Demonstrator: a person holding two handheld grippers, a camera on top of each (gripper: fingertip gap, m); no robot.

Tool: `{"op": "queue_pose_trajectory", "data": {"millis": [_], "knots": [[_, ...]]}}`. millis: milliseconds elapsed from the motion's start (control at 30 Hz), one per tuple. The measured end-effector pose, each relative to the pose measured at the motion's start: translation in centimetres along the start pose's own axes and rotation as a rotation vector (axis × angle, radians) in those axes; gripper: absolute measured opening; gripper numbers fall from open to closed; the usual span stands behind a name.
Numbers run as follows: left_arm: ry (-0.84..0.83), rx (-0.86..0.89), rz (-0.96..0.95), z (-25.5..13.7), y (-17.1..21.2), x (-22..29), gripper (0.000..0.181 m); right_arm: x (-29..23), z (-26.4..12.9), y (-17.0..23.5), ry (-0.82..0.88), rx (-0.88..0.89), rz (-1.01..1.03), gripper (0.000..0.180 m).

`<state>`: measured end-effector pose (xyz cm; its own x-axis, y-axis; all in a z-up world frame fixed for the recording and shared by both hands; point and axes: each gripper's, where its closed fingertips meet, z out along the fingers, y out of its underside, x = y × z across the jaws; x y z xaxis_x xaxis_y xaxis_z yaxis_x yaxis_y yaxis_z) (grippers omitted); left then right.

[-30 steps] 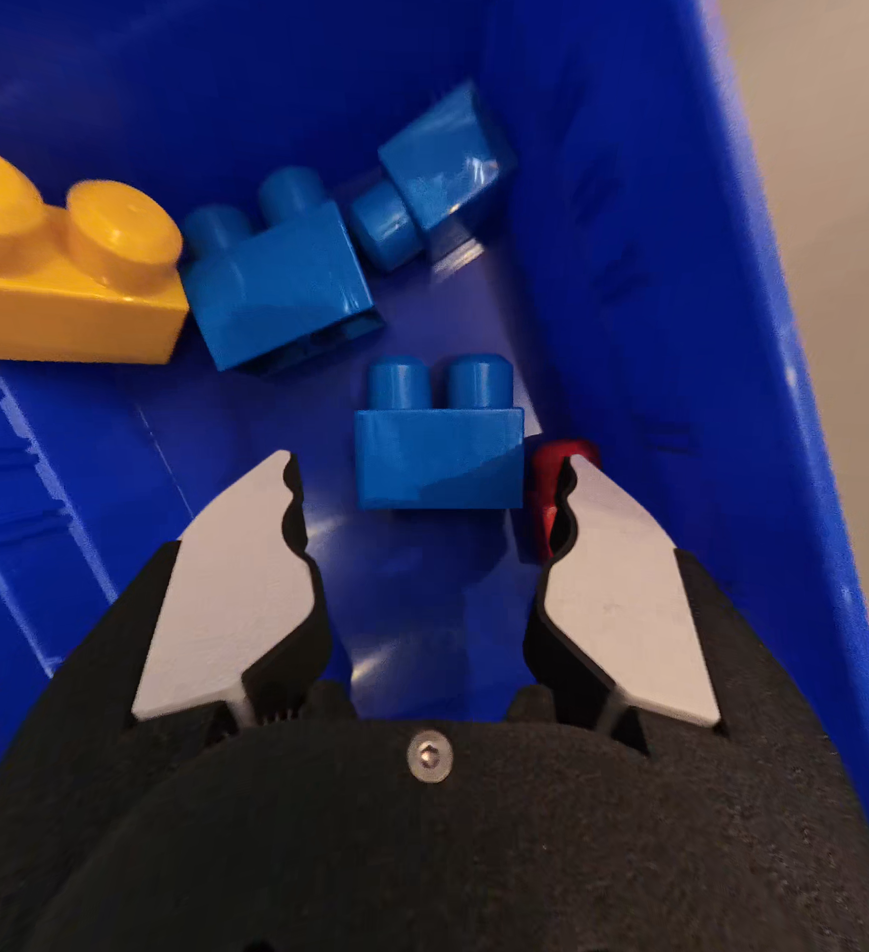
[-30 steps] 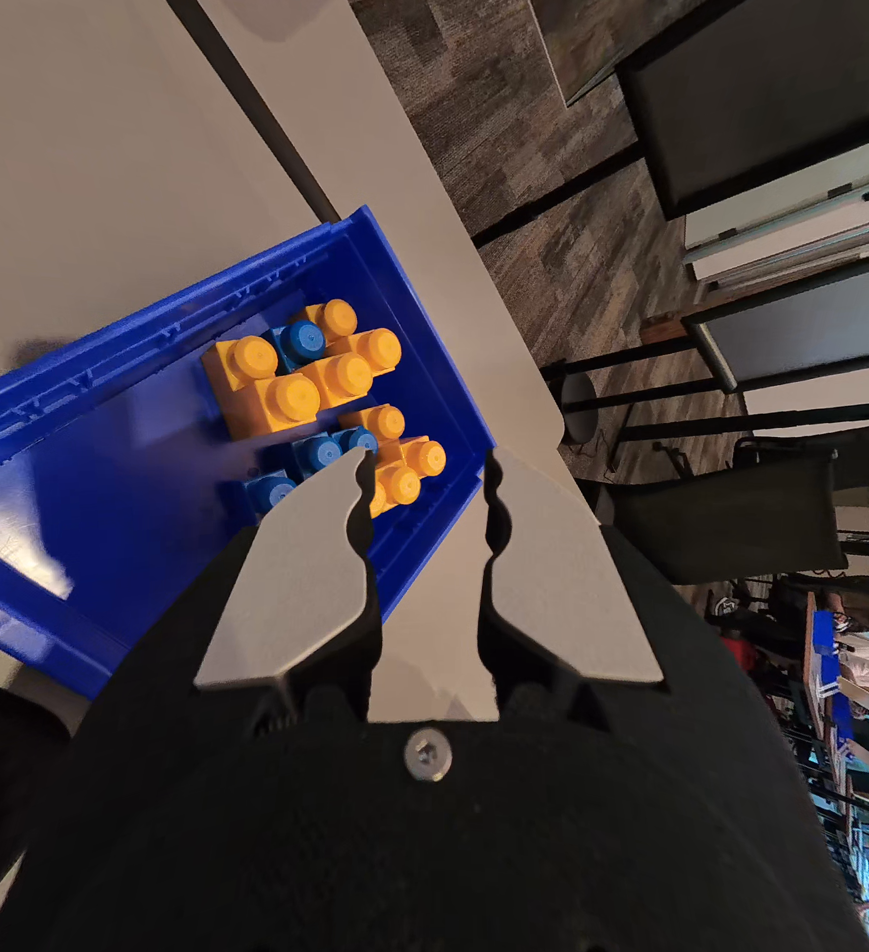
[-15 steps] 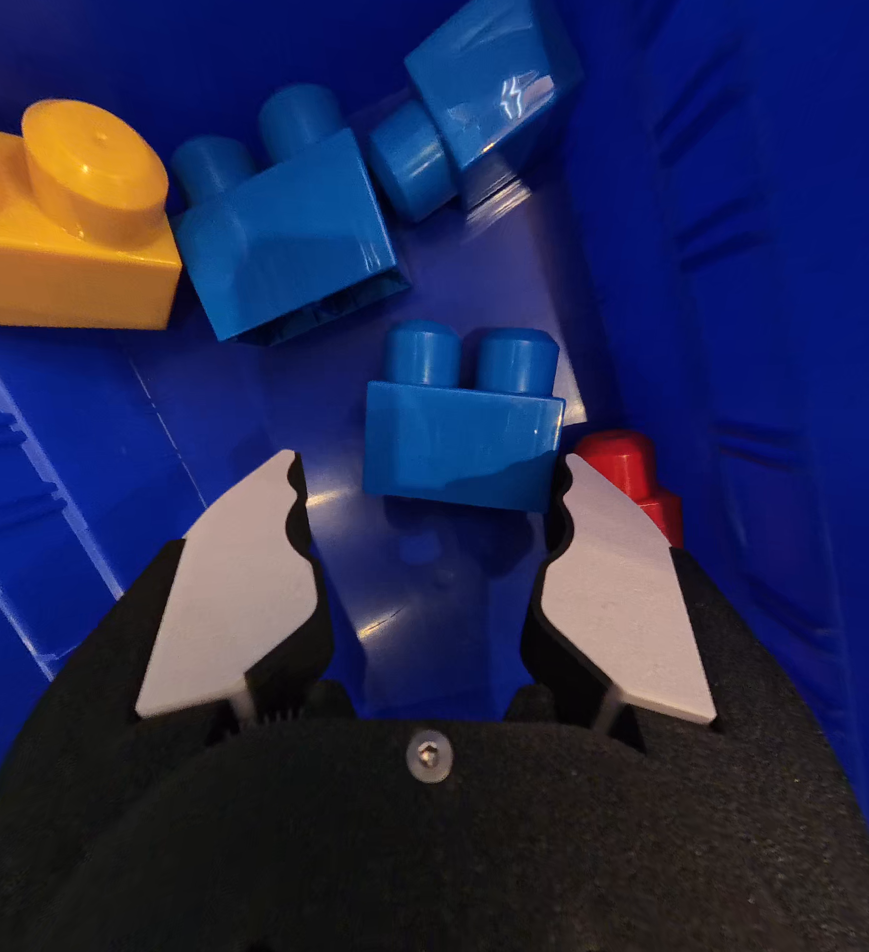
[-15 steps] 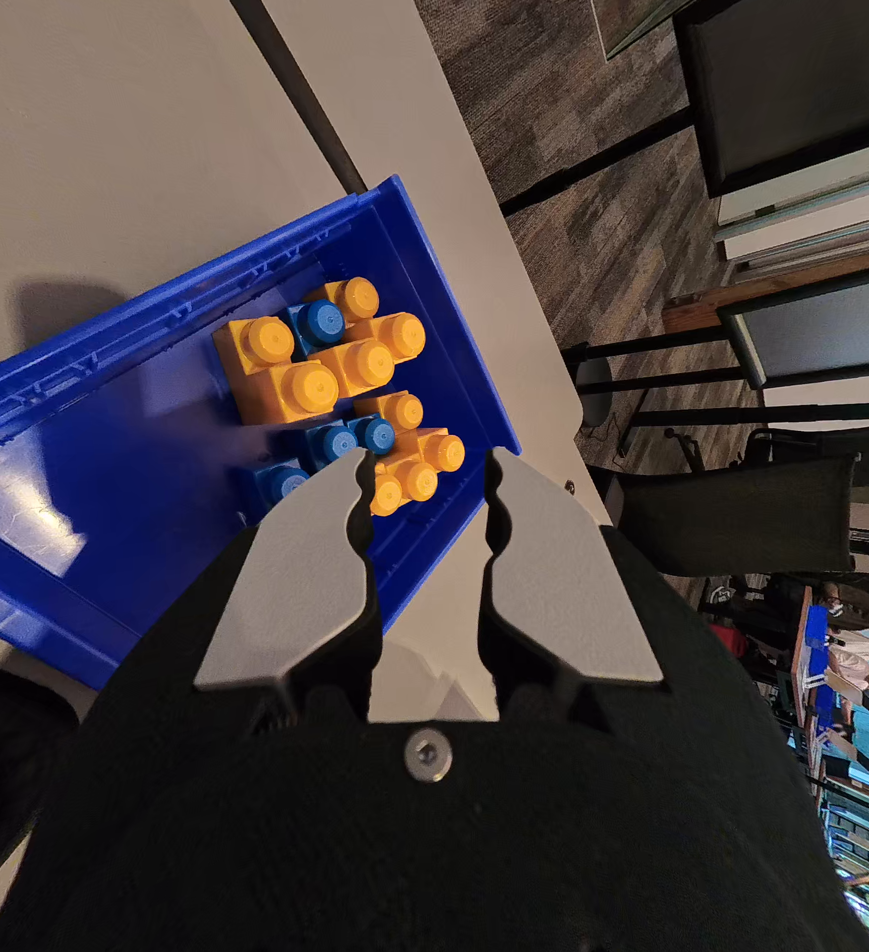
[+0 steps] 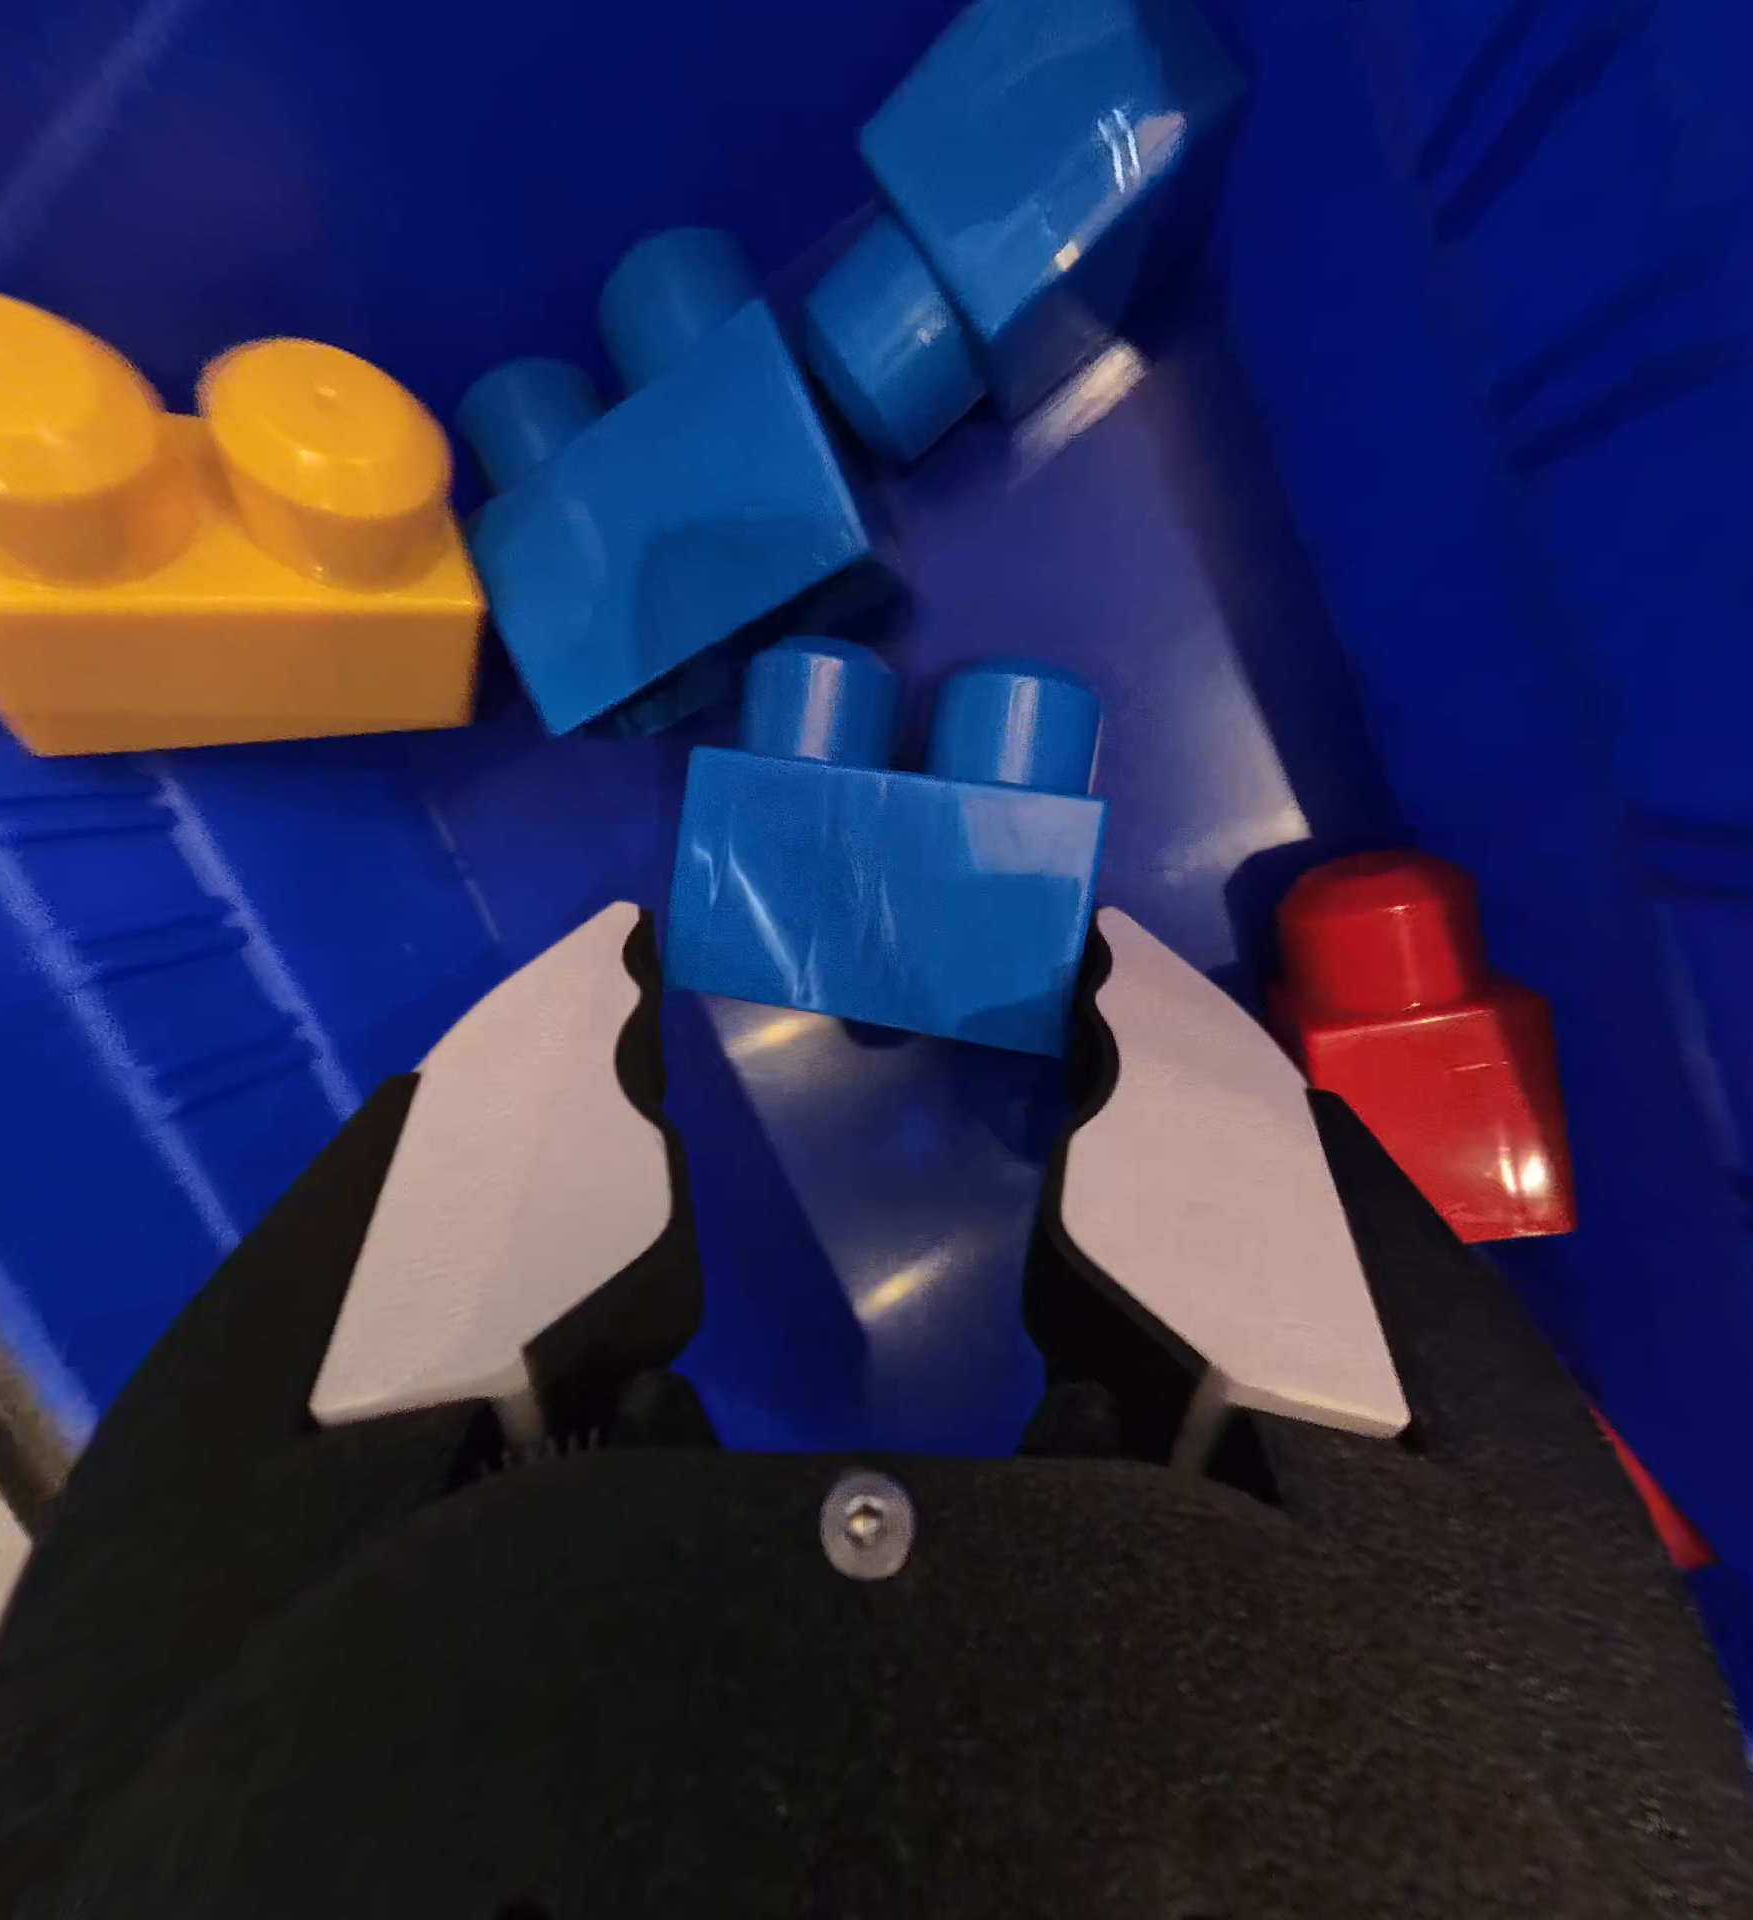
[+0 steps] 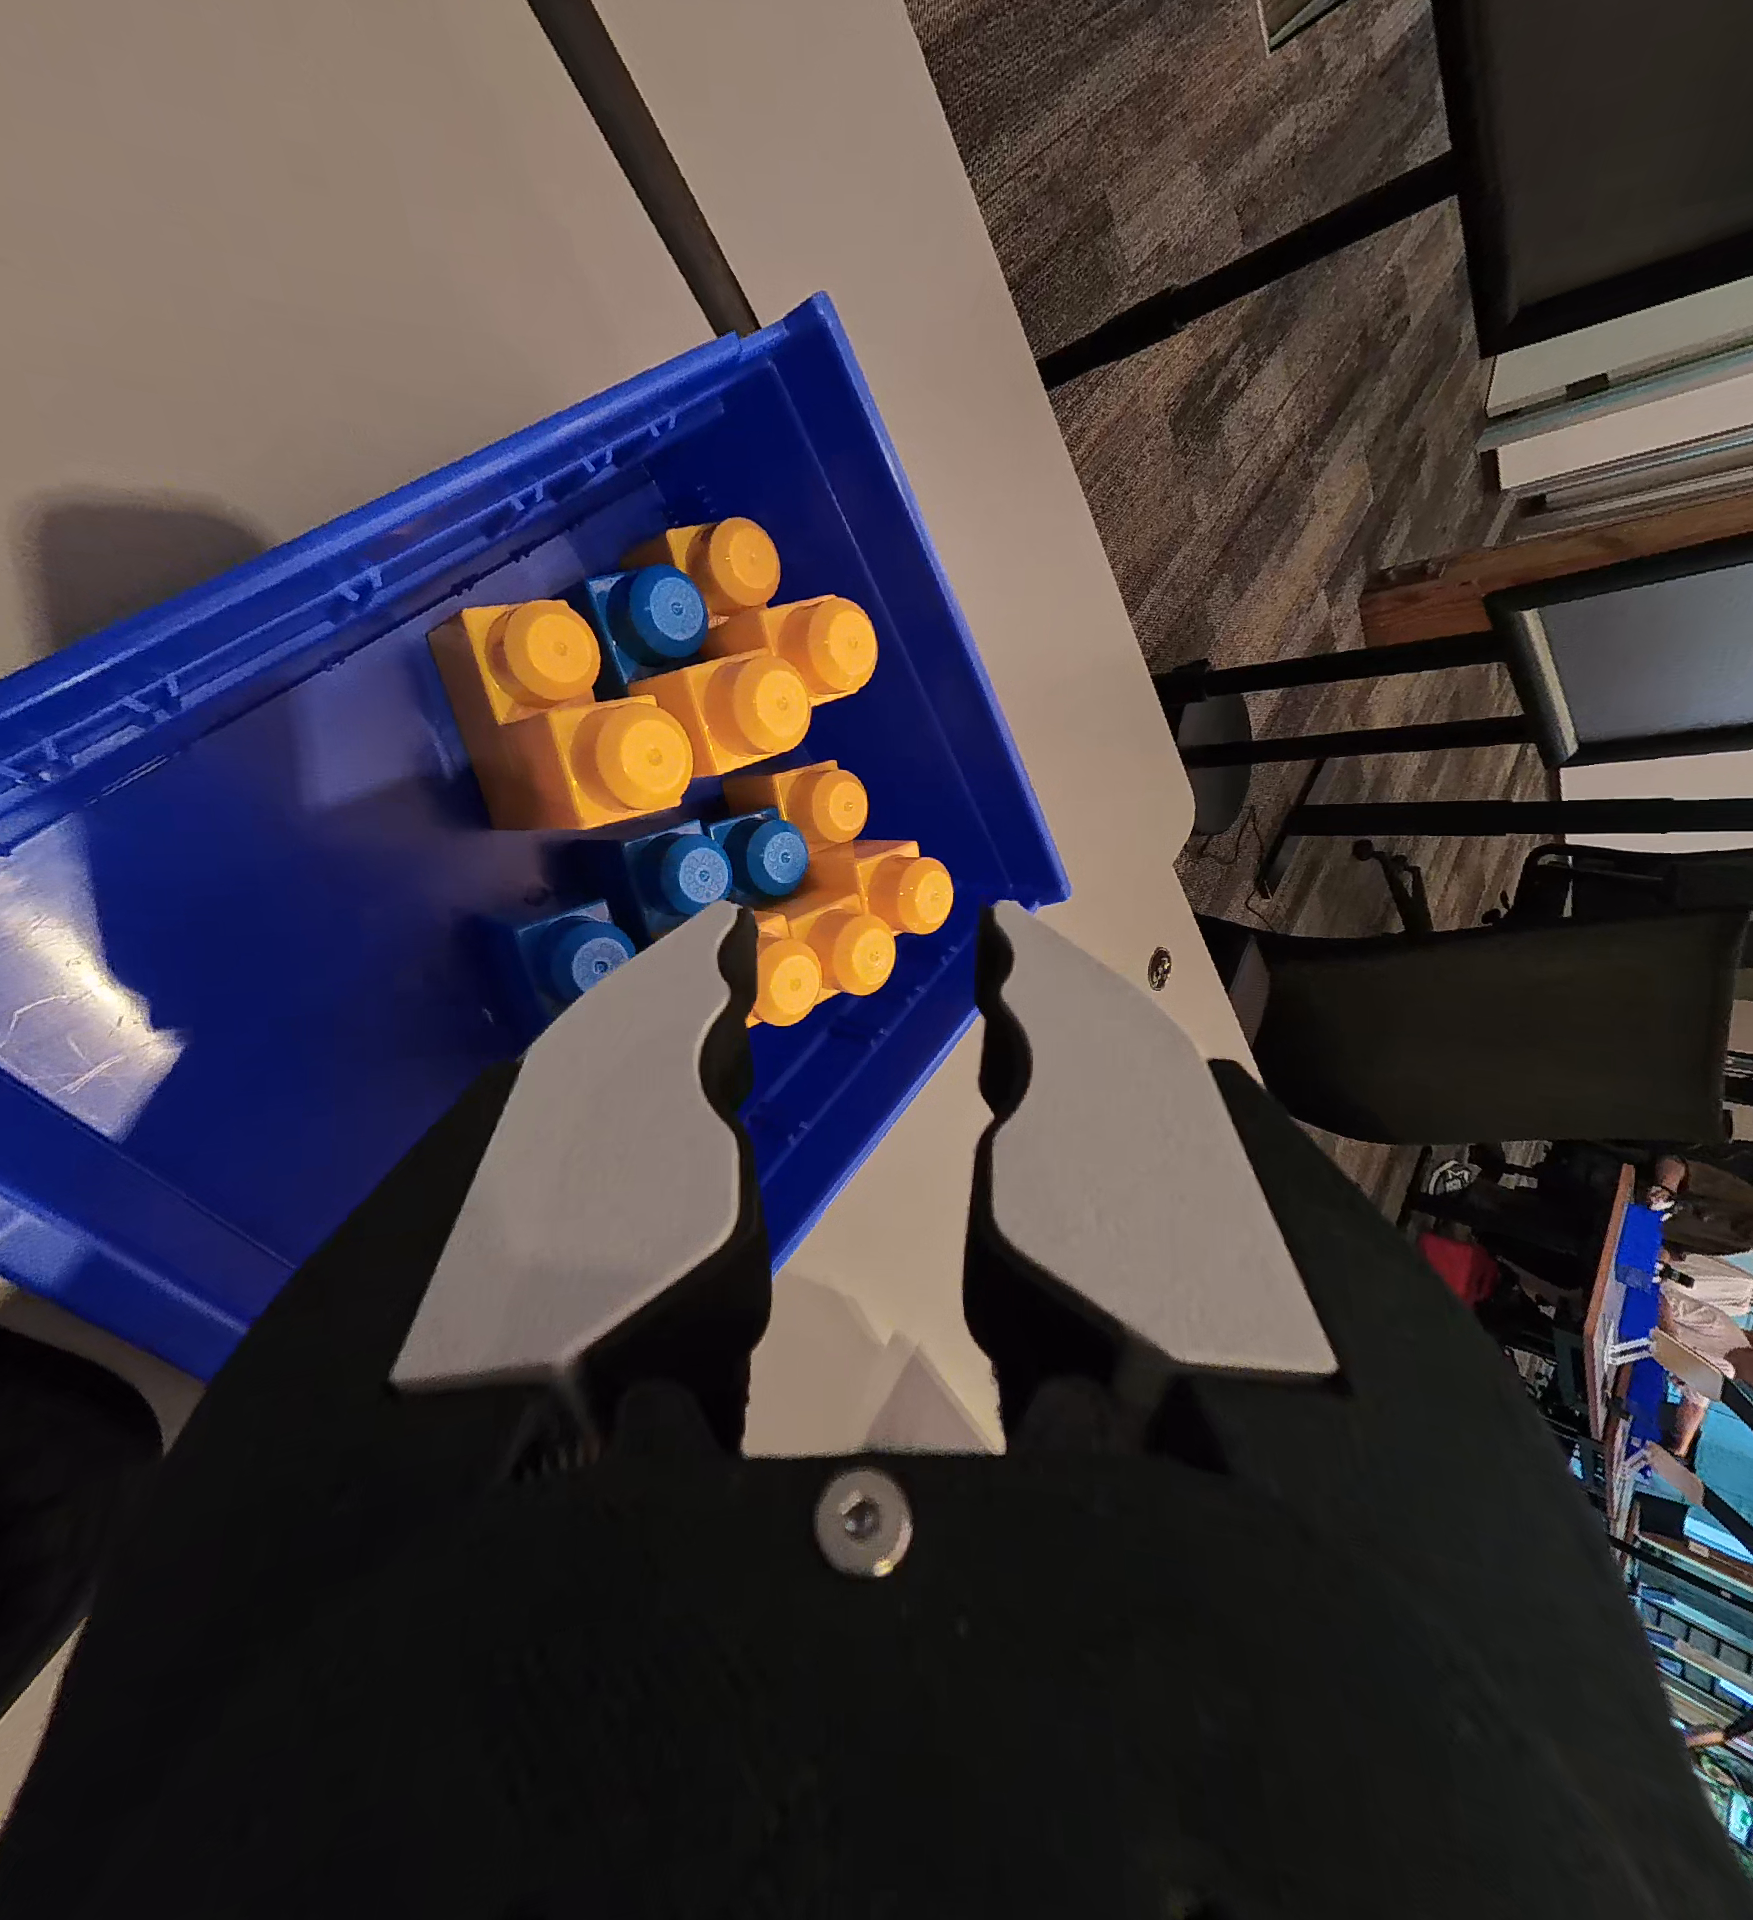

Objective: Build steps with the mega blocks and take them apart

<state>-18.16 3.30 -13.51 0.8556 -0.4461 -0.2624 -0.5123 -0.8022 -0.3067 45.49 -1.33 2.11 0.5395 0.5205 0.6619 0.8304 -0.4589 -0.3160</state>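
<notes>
Grey-padded, the left tool (image 5: pixel 867 961) grips the two-stud blue block (image 5: pixel 882 899) by its short ends, long axis spanning the jaws, inside the blue bin (image 5: pixel 1578 520), a red block (image 5: pixel 1423 1049) just right of it, while the right tool (image 6: pixel 856 966) hovers empty and parted, farther off, the block's underside hidden.

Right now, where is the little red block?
In the left wrist view, the red block lies in the blue bin, against its right wall, just right of the left gripper's fingers.
</notes>
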Motion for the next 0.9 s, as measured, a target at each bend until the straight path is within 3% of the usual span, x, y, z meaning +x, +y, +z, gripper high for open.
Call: {"op": "queue_pose_trajectory", "data": {"millis": [167,300,400,500,667,900], "knots": [[0.005,0.167,-0.060,-4.0,-1.4,-1.5,0.077,0.6,-0.9,-1.5,0.012,0.084,0.069,0.042],[0.013,0.393,-0.052,-9.6,-4.4,-0.3,0.077,0.5,-2.8,-6.7,-0.036,0.335,0.223,0.042],[0.051,0.632,0.039,-14.9,-8.1,3.8,0.076,-1.8,-6.5,-13.9,-0.288,0.718,0.429,0.039],[0.105,0.817,0.165,-18.6,-11.1,10.1,0.077,-6.9,-10.6,-18.7,-0.760,0.943,0.514,0.038],[-0.028,0.882,0.406,-18.9,-13.1,18.7,0.076,-13.0,-9.7,-23.0,-1.164,0.927,0.669,0.044],[0.063,0.847,0.486,-17.2,-12.9,23.8,0.076,-20.3,-6.4,-25.7,-1.275,0.772,0.699,0.056]]}}
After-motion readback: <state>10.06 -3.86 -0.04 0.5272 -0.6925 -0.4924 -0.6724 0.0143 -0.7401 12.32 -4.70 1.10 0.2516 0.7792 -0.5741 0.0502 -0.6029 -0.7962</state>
